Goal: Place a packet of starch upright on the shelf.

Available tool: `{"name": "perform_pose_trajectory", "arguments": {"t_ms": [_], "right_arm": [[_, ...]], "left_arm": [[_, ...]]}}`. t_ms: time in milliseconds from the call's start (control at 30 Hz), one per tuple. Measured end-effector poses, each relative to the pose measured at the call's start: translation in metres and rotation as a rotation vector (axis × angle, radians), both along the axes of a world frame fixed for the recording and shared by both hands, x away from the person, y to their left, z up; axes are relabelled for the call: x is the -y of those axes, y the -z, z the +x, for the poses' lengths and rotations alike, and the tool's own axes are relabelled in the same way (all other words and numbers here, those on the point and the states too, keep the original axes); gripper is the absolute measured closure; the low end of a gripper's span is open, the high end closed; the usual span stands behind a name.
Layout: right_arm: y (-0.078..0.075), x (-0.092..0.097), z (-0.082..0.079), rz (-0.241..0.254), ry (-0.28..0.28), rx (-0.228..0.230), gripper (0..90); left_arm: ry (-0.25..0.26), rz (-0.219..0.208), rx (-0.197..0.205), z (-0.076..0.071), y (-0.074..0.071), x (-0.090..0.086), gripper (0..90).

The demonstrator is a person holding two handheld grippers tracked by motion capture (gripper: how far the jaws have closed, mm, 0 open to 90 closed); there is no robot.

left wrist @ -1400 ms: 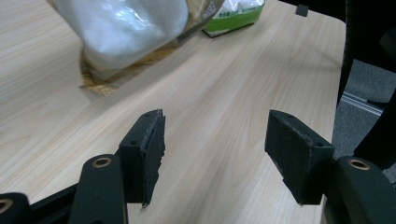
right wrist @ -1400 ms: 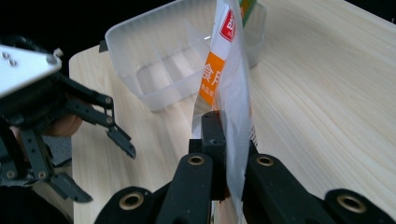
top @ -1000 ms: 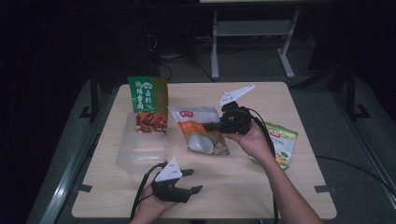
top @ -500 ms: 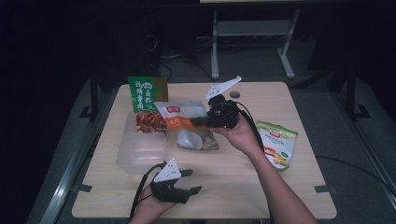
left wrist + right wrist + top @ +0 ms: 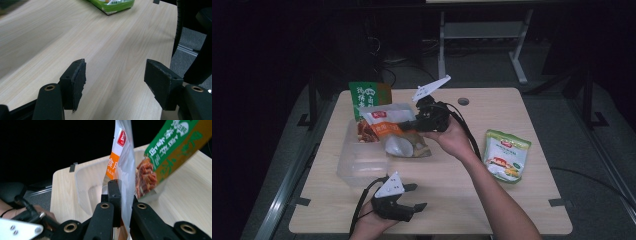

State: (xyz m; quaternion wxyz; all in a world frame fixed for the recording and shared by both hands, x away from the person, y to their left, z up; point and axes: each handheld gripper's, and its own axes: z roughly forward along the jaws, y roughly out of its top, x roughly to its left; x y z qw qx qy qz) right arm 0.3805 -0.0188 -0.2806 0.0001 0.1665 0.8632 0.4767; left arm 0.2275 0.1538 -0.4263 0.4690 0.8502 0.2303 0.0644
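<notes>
My right gripper (image 5: 414, 129) (image 5: 124, 195) is shut on the edge of a white and orange snack bag (image 5: 392, 131) (image 5: 125, 162). The bag hangs tilted over the near-right part of a clear plastic container (image 5: 362, 162) (image 5: 87, 177). A green and brown snack bag (image 5: 367, 95) (image 5: 165, 152) leans at the container's far end. My left gripper (image 5: 418, 196) (image 5: 115, 75) rests near the table's front edge, open; its jaws have just been opening, with nothing between them. A green pouch (image 5: 506, 155) (image 5: 112, 3) lies flat on the right of the table.
The wooden table (image 5: 462, 200) has a cable hole (image 5: 463, 101) near its far edge. A white metal frame (image 5: 482, 35) stands on the dark floor behind. Bare tabletop lies between the left gripper and the green pouch.
My right gripper has carried the white and orange bag leftward and a little up, from the table's middle to over the container. The left hand stayed where it was.
</notes>
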Motion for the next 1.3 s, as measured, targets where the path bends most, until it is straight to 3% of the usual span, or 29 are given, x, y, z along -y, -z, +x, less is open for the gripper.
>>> {"name": "perform_pose_trajectory", "arguments": {"t_ms": [367, 600, 767, 1000, 1300], "right_arm": [[-0.002, -0.046, 0.015, 0.017, -0.029, -0.010, 90.0], [0.004, -0.073, 0.024, 0.000, -0.029, -0.011, 90.0], [0.009, -0.092, 0.028, -0.016, -0.024, -0.017, 90.0], [0.015, -0.109, 0.032, -0.025, -0.033, -0.010, 90.0], [0.031, -0.125, 0.041, -0.003, -0.021, -0.042, 90.0]], "left_arm": [[-0.018, -0.005, 0.009, 0.000, 0.000, -0.010, 31.4], [-0.013, 0.008, 0.016, 0.001, 0.001, -0.012, 30.6], [-0.023, -0.009, 0.008, 0.002, 0.003, -0.011, 30.2], [-0.023, 0.001, 0.019, 0.005, 0.000, -0.015, 30.2], [-0.022, 0.006, 0.021, 0.006, 0.001, -0.015, 30.1]]}}
